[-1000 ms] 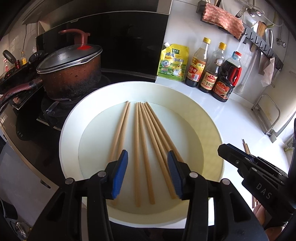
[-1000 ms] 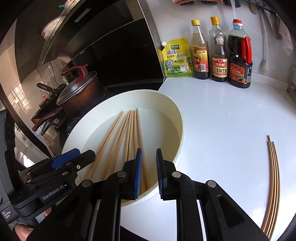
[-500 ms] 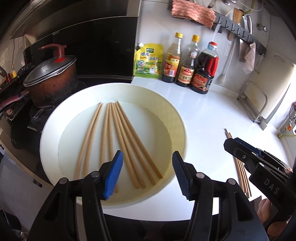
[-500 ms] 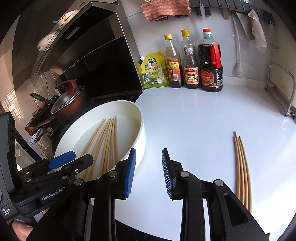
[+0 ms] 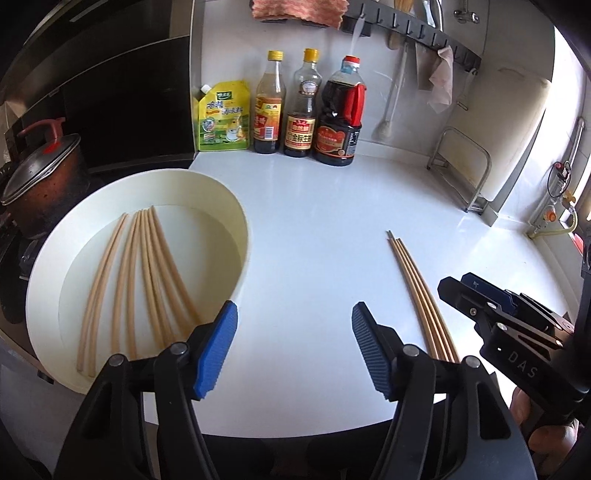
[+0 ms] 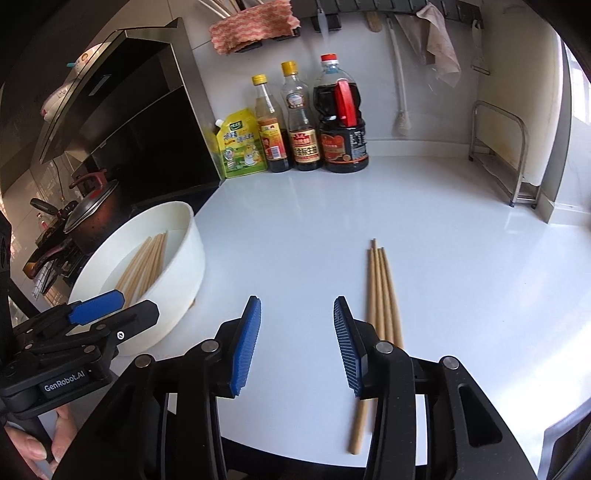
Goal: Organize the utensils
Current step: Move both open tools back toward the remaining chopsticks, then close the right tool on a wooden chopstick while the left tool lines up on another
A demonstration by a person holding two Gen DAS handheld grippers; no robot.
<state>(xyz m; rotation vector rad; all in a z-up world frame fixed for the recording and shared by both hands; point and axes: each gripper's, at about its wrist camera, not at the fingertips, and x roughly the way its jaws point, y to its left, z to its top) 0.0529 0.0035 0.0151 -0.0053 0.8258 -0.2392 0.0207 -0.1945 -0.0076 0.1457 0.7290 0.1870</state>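
Pale wooden chopsticks [image 6: 382, 291], long, slender, bunched on white counter [image 6: 461, 258]

A glossy white worktop [image 6: 424, 229] meets a white wall at the far side, where a dark hook rail [image 5: 424, 31] carries a pink cloth [image 5: 299, 11]. At the left stands a black range hood [image 6: 110, 96] over a lidded pot [image 5: 40, 177]. A wire rack [image 6: 502, 155] stands far right, in bright daylight.
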